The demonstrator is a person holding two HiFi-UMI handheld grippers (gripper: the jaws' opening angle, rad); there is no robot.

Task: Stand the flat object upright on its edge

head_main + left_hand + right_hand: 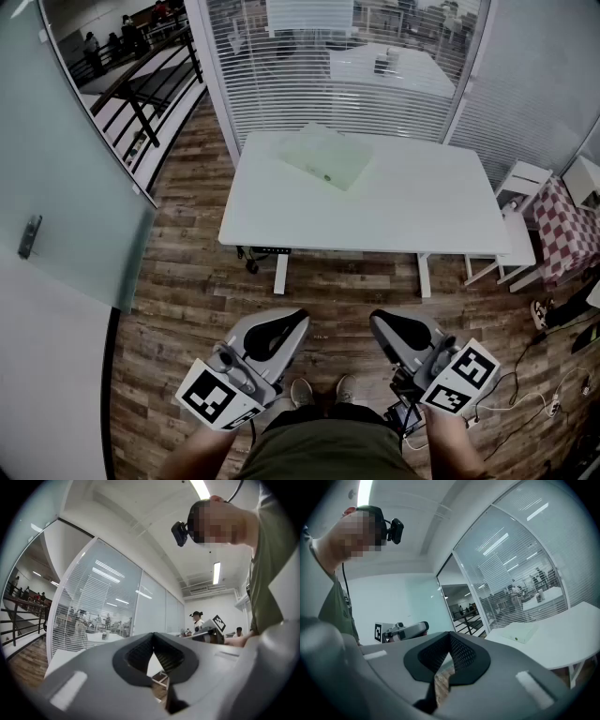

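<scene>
A flat pale green object (325,156) lies on the far part of a white table (394,211); the right gripper view shows the same flat object (522,631) lying on the table (567,641). I stand well back from the table. My left gripper (286,323) and right gripper (380,325) are held low, close to my body, both shut with nothing between the jaws. The left gripper (153,639) points up toward the glass wall. The right gripper (450,638) points toward the table's left end.
A frosted glass door (66,187) stands open at the left. A glass wall with blinds (337,84) runs behind the table. White stools (520,187) and a checked cloth (572,230) sit at the right. Cables (544,394) lie on the wood floor.
</scene>
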